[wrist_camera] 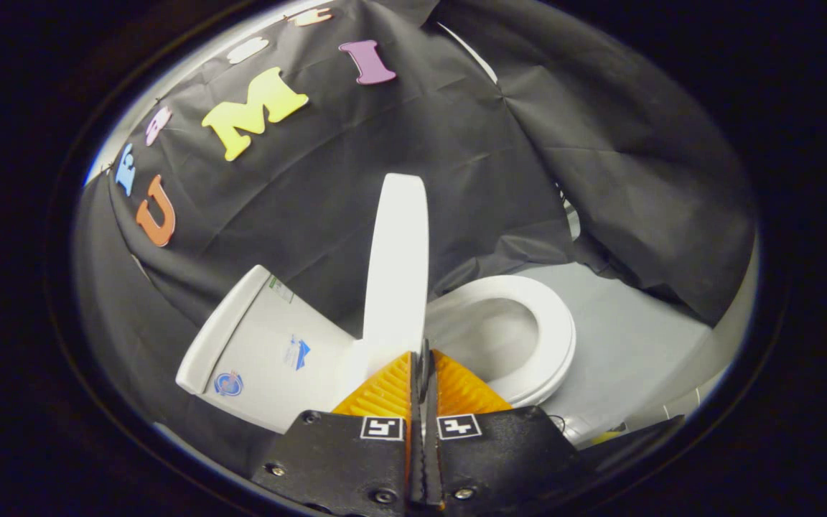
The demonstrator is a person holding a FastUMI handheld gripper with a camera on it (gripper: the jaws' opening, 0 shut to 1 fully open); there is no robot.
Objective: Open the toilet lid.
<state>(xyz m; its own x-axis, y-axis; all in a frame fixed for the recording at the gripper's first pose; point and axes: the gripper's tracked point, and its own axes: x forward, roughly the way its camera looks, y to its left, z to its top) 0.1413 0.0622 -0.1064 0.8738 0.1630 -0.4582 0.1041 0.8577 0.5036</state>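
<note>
The white toilet lid (pixel 397 266) stands raised, nearly upright, and I see it edge-on between the tank (pixel 263 352) and the seat (pixel 537 332). The seat ring lies down over the bowl (pixel 489 341), whose inside is visible. My gripper (pixel 424 357) is shut, its two fingers pressed together with nothing between them. The fingertips sit just in front of the lid's lower end, near the hinge, and the left finger (pixel 385 391) covers that part of the lid. I cannot tell whether the fingers touch the lid.
Black cloth hangs close behind and around the toilet. A pale grey floor (pixel 629 337) runs beyond the seat, bordered by a white wall edge (pixel 715 366). Stickers mark the side of the tank.
</note>
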